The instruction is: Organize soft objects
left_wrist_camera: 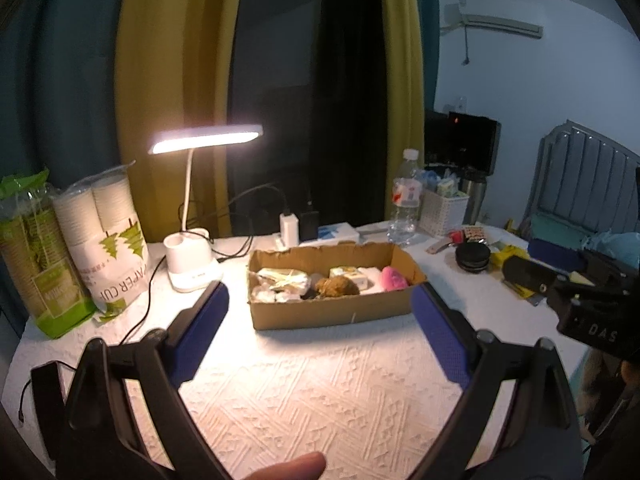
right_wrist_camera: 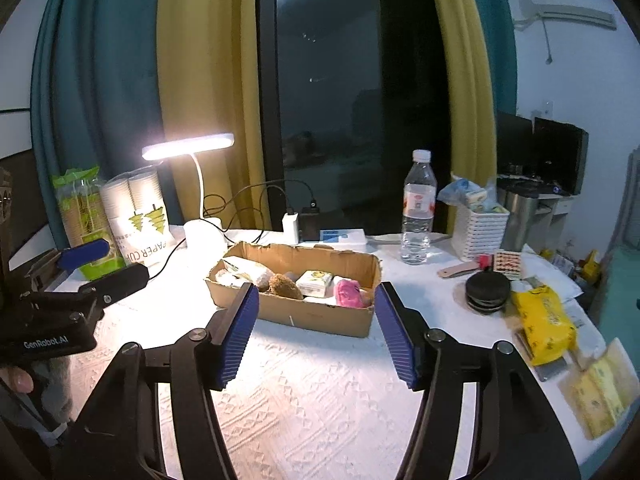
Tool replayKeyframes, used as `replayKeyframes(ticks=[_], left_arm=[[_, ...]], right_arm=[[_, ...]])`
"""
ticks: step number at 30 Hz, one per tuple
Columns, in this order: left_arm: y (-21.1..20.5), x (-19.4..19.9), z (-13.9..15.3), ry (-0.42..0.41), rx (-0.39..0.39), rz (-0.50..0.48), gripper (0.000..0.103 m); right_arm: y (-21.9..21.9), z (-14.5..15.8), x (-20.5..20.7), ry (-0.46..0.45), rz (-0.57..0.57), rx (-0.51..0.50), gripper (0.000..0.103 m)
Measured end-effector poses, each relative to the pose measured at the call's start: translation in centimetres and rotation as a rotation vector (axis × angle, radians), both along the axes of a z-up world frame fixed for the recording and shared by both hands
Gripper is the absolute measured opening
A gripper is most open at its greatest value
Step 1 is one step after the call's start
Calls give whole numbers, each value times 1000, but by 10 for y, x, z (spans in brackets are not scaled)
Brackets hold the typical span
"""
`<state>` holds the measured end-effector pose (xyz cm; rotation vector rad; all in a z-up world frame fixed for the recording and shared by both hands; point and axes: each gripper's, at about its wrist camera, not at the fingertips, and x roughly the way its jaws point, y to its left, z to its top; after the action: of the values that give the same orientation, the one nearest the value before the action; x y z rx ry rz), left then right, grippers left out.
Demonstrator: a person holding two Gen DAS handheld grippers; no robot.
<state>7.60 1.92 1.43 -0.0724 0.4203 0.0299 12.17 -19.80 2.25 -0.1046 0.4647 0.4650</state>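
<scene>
Soft things lie packed in a shallow brown cardboard box [left_wrist_camera: 332, 304] at the middle of the desk [left_wrist_camera: 320, 380], which is covered by a white embossed cloth. Inside the box, from left to right, sit white wrapped tissue packs [left_wrist_camera: 280, 282], a brown furry plush toy [left_wrist_camera: 337, 287], a small pale tissue packet with a green print [left_wrist_camera: 349, 274] and a pink plush toy [left_wrist_camera: 394, 278].

Both grippers hover above the bare cloth in front of the box, apart from it. The left gripper [left_wrist_camera: 320, 328] stands wide, its blue pads [left_wrist_camera: 200, 328] with nothing between them. The right gripper [right_wrist_camera: 316, 334] is also parted and empty, its ribbed blue pads [right_wrist_camera: 238, 336] framing the box's near wall.

Behind the box a white desk lamp [right_wrist_camera: 188, 146] is lit, beside sleeves of paper cups [left_wrist_camera: 108, 236]. A clear plastic water bottle [right_wrist_camera: 418, 208] and a white ribbed basket [right_wrist_camera: 480, 236] stand toward the right. At the right edge, outside the box, lie a yellow tissue pack [right_wrist_camera: 544, 326] and a pale yellow packet [right_wrist_camera: 600, 392].
</scene>
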Motion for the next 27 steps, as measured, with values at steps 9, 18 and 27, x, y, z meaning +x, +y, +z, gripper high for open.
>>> replayKeyframes(ticks=[9, 18, 27], left_arm=[[-6, -11, 11, -11, 21, 0, 94], [-7, -11, 12, -5, 22, -11, 94], [-7, -13, 13, -12, 22, -15, 94]], right_arm=[[-7, 5, -7, -6, -14, -1, 64], [-6, 4, -7, -1, -9, -3, 64], [-6, 4, -7, -1, -11, -2, 64]])
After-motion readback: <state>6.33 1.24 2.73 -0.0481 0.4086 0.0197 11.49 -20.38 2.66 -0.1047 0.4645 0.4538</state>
